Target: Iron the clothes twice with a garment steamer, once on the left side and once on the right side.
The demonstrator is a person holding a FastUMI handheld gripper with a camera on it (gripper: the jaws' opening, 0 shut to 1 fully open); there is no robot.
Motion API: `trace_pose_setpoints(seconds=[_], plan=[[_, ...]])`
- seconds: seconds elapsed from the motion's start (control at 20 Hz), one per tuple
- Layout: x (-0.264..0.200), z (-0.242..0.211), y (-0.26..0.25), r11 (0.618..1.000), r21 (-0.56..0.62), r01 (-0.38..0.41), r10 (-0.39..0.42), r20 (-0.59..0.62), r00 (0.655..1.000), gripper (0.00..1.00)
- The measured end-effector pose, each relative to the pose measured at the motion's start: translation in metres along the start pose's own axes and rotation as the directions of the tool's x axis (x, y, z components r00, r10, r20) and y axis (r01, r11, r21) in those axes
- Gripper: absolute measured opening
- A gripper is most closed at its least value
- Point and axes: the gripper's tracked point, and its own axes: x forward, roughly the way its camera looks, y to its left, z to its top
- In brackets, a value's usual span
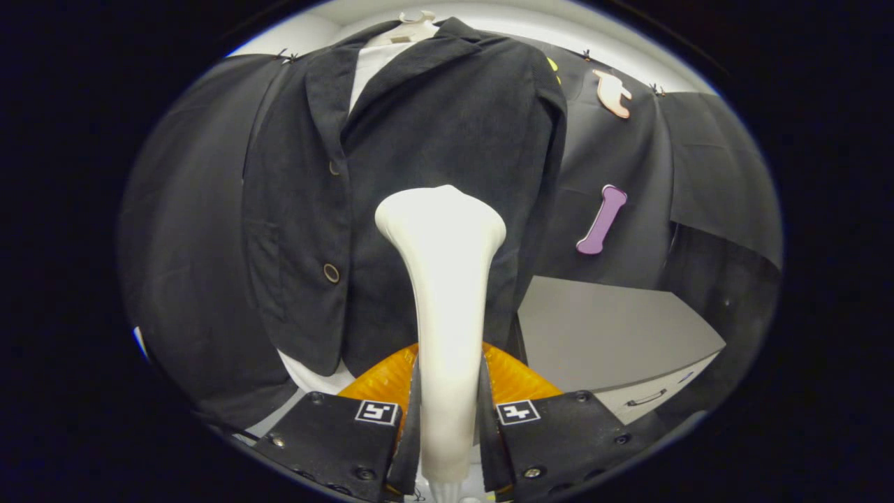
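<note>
gripper (447,419) clenched on slim white plastic garment steamer (441,279) handle | rigid, light, smooth—hold low | soft black jacket (419,140) hangs beyond

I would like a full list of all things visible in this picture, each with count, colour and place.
garment steamer: one, white, held upright between the claw fingers, its wide head in front of the jacket.
jacket: one, black, hanging on a hanger beyond the steamer, with round buttons down its front.
shirt: one, white, under the jacket, seen at the collar opening and below the hem.
hanger: one, pale, at the top of the jacket.
cabinet: one, grey, with a drawer handle, to the right of the jacket.
claw: one, shut on the steamer's handle, both fingers pressing its sides.
</note>
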Motion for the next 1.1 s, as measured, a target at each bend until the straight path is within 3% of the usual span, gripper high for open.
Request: trace_pose_setpoints(seconds=[0.7,1.1], plan=[[0.013,-0.064,0.007,0.999,-0.051,-0.016,0.013,-0.05,0.999,0.38],[0.024,-0.131,0.017,0.998,-0.056,-0.034,0.024,-0.172,0.985,0.38]])
